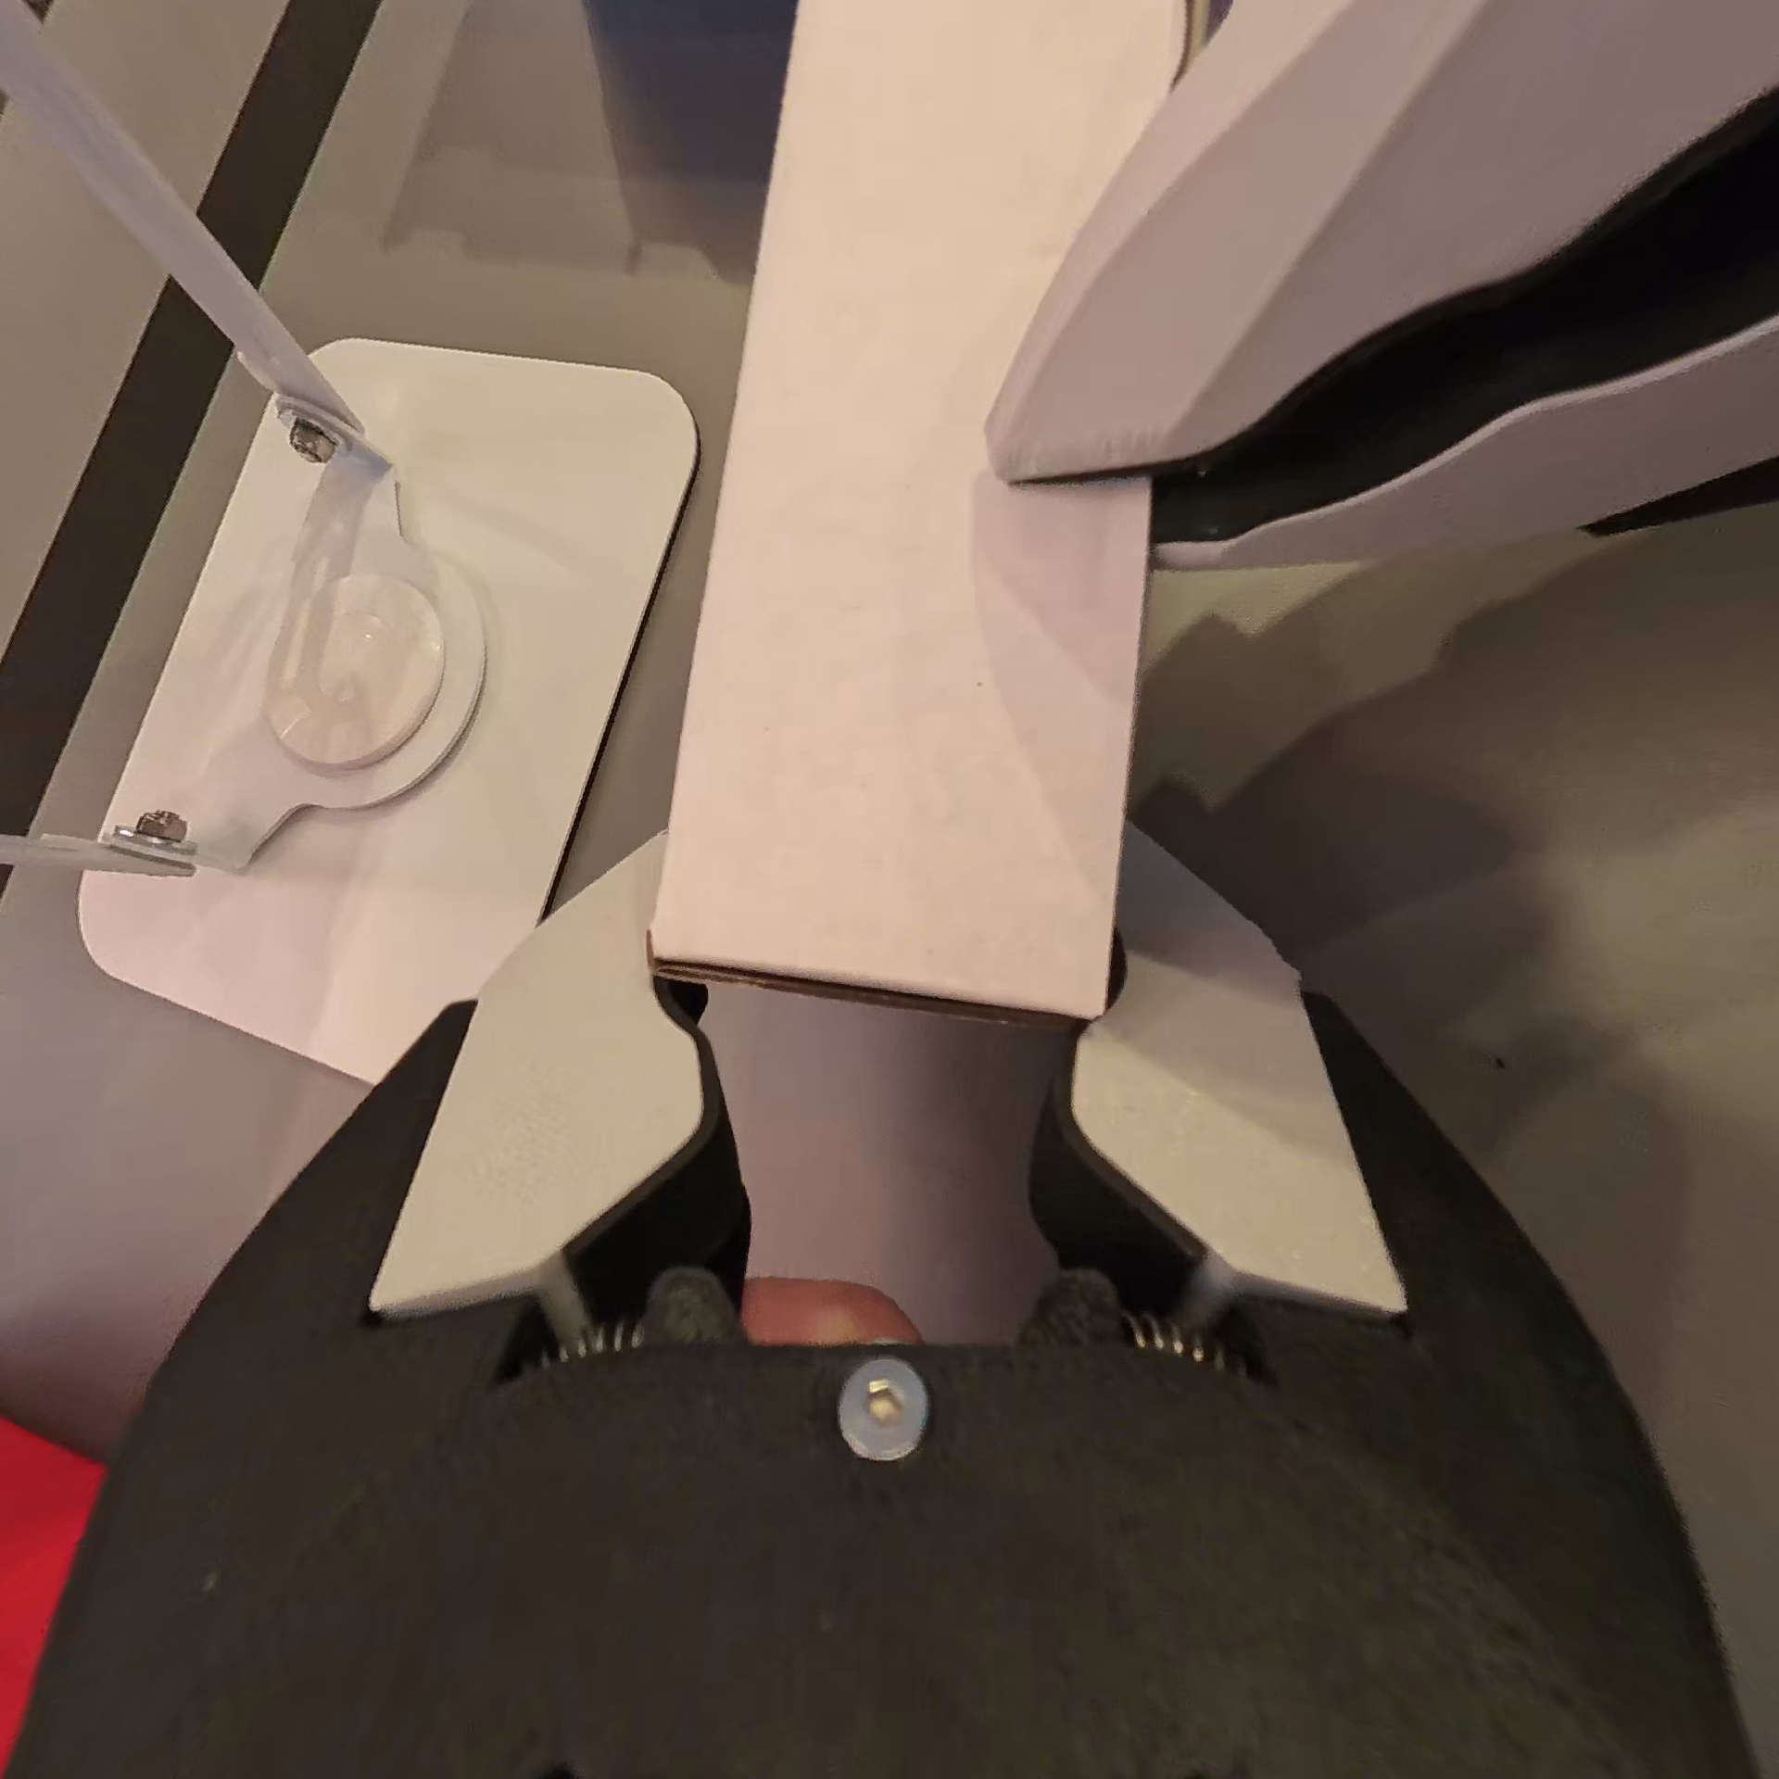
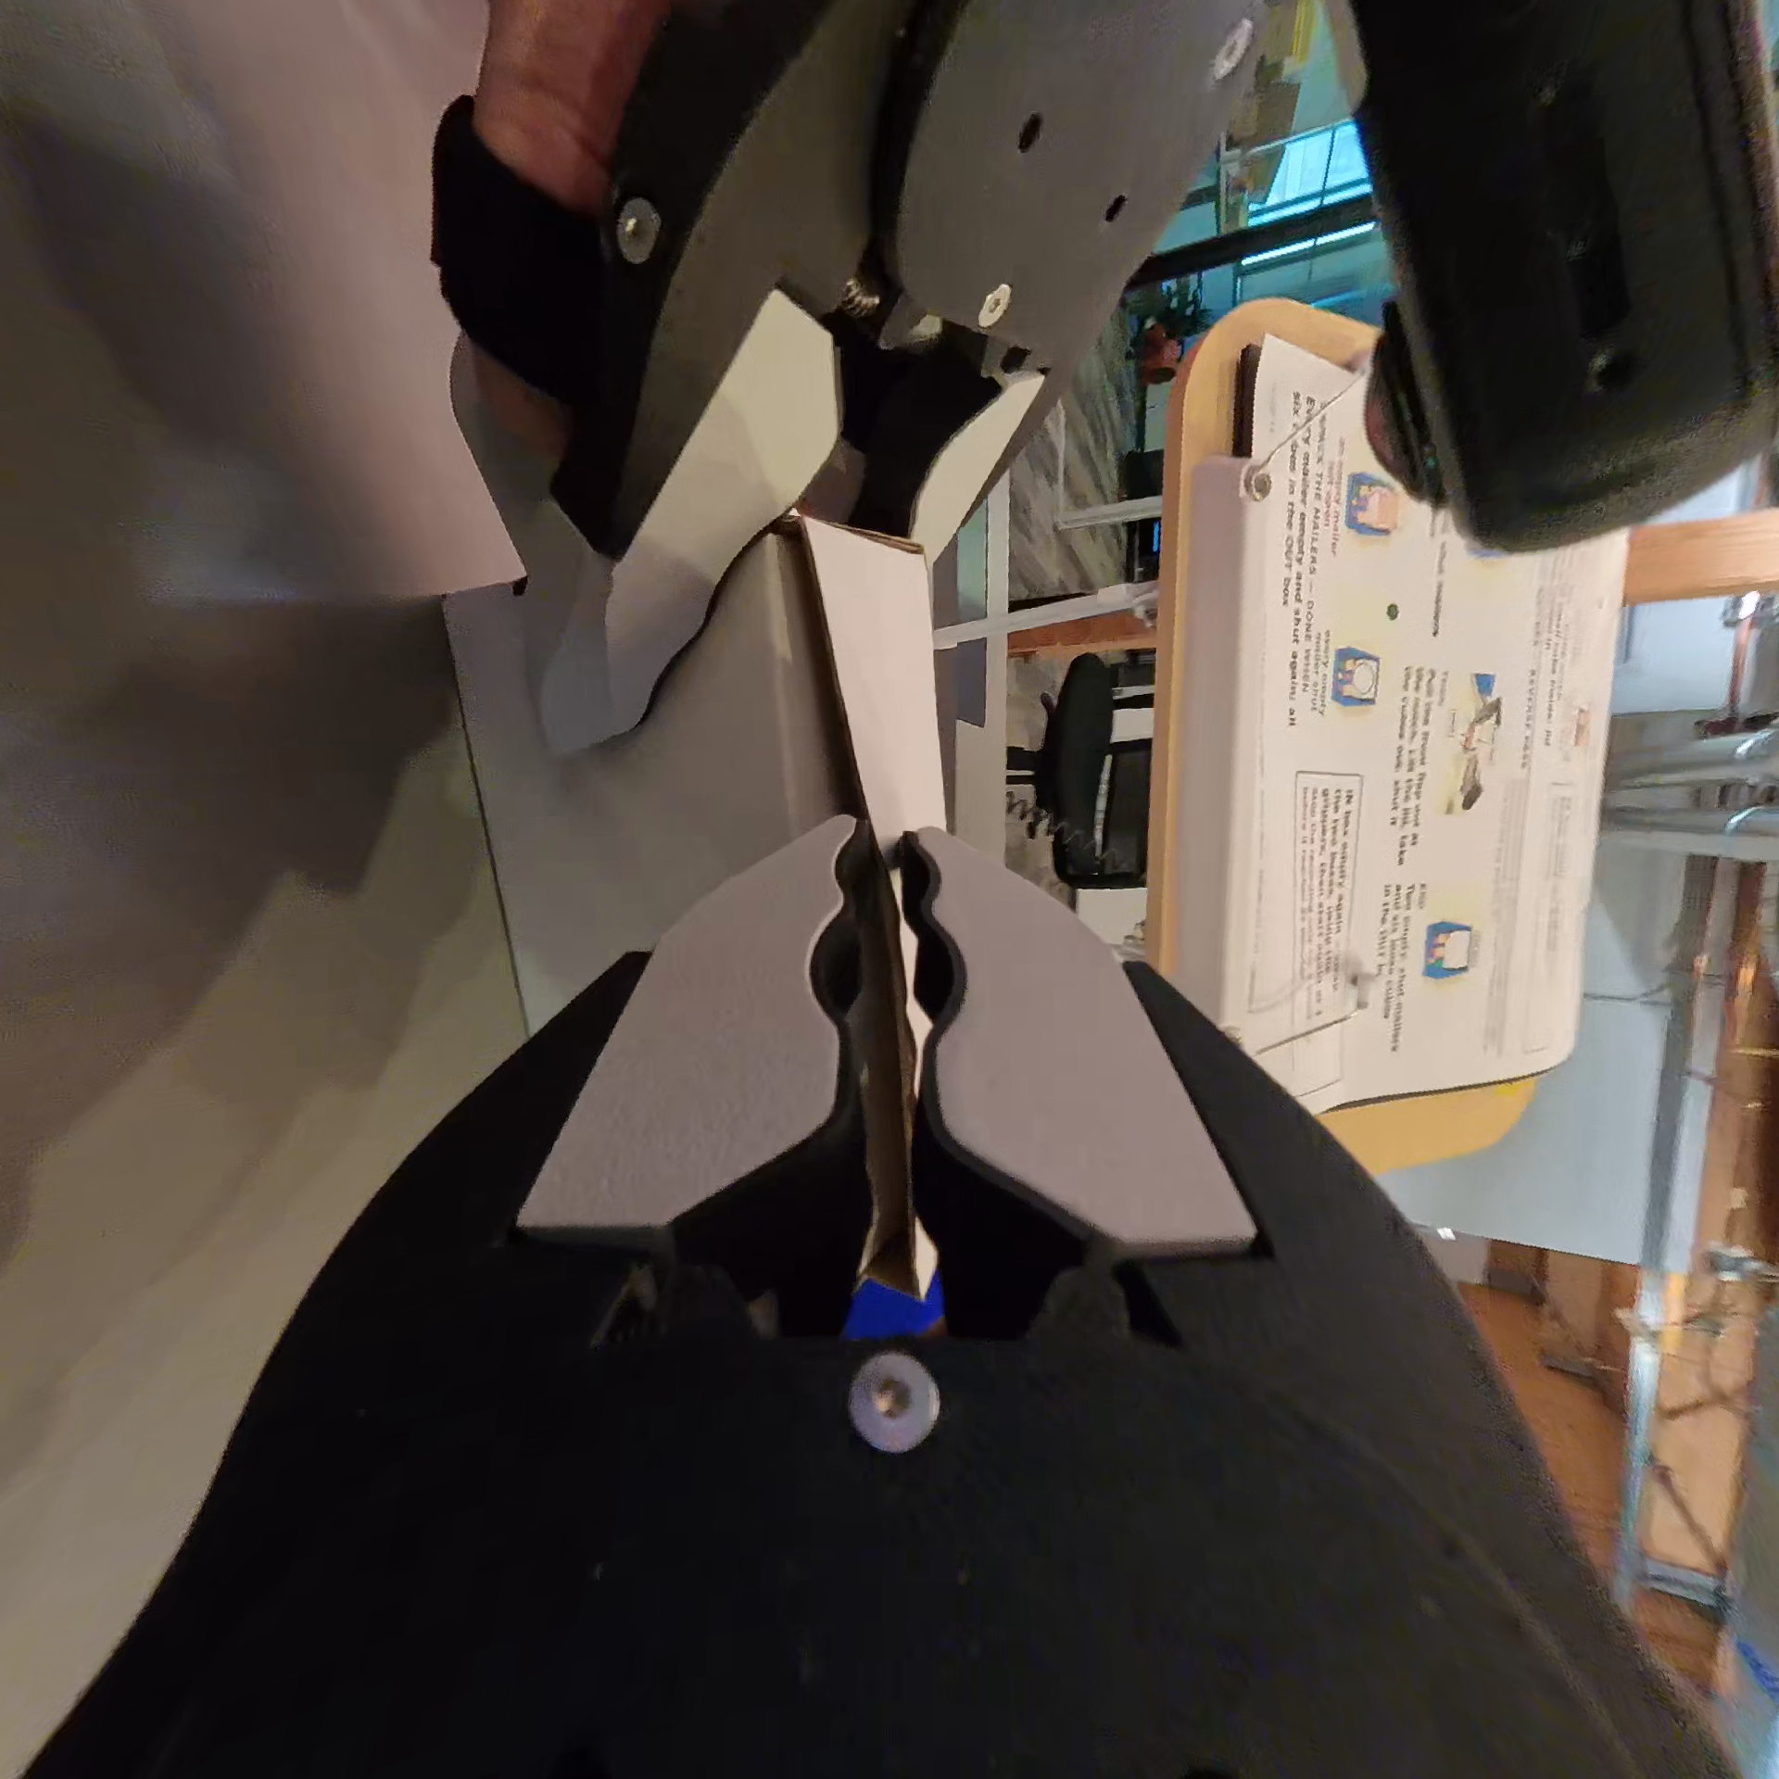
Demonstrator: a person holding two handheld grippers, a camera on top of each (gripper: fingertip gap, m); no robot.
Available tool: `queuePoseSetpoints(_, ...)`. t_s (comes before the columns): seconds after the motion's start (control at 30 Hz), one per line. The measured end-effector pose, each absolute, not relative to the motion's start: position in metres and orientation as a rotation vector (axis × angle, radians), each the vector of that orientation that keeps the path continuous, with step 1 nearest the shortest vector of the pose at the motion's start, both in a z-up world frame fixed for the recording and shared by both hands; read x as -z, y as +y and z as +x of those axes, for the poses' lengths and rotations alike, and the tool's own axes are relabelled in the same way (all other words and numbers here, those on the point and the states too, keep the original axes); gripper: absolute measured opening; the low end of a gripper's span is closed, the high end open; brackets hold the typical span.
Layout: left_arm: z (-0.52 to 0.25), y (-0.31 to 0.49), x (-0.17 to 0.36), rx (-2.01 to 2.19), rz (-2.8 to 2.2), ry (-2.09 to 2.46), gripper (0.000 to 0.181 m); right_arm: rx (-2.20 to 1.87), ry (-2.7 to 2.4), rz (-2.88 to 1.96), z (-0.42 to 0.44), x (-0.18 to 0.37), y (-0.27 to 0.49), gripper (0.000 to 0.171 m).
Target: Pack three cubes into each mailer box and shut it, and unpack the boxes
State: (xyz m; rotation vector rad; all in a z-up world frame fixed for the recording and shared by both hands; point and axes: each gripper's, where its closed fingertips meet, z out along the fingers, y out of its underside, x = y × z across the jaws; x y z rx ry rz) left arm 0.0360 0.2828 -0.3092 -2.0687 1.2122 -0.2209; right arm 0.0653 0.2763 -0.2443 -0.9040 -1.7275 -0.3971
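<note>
Left gripper (image 1: 890,924) jaws spread around mailer box (image 1: 915,578); right gripper (image 2: 890,852) jaws pinching its flap (image 2: 881,674); white plate (image 1: 385,722) beside.

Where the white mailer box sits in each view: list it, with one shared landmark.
Left wrist view: mailer box fills the centre, between the left gripper fingers.
Right wrist view: box upper centre, its flap pinched by the right gripper.
Shared landmark: the right gripper.

- White mailer box (image 1: 915,578), brown corrugated edge showing, stands narrow-side-up beside the white plate (image 1: 539,539) on the table.
- Its flap (image 2: 890,732) sticks out, pinched thin, with a blue patch at its near end.
</note>
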Motion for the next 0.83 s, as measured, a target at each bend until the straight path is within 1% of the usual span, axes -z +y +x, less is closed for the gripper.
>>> queuePoseSetpoints(0.13, 0.037, 0.282, 0.309, 0.204, -2.058, 1.223, 0.075, 0.32, -1.688, -0.961, 0.065, 0.232, 0.279, 0.001)
queuePoseSetpoints(0.3, 0.038, 0.28, 0.309, 0.14, -2.028, 1.275, 0.075, 0.211, -1.664, -1.104, 0.061, 0.209, 0.292, 0.004)
queuePoseSetpoints(0.47, 0.039, 0.28, 0.308, 0.082, -1.988, 1.299, 0.076, 0.117, -1.764, -1.228, 0.057, 0.204, 0.303, 0.006)
queuePoseSetpoints(0.57, 0.04, 0.279, 0.308, 0.046, -1.955, 1.316, 0.076, -0.005, -1.82, -1.316, 0.057, 0.205, 0.305, 0.008)
queuePoseSetpoints(0.73, 0.041, 0.273, 0.308, -0.077, -1.859, 1.411, 0.076, -0.084, -1.945, -1.351, 0.063, 0.206, 0.305, 0.021)
queuePoseSetpoints(0.77, 0.041, 0.272, 0.308, -0.098, -1.85, 1.42, 0.075, -0.131, -1.966, -1.363, 0.065, 0.205, 0.302, 0.027)
queuePoseSetpoints(0.83, 0.04, 0.271, 0.308, -0.143, -1.828, 1.431, 0.076, -0.17, -2.001, -1.409, 0.072, 0.208, 0.301, 0.022)
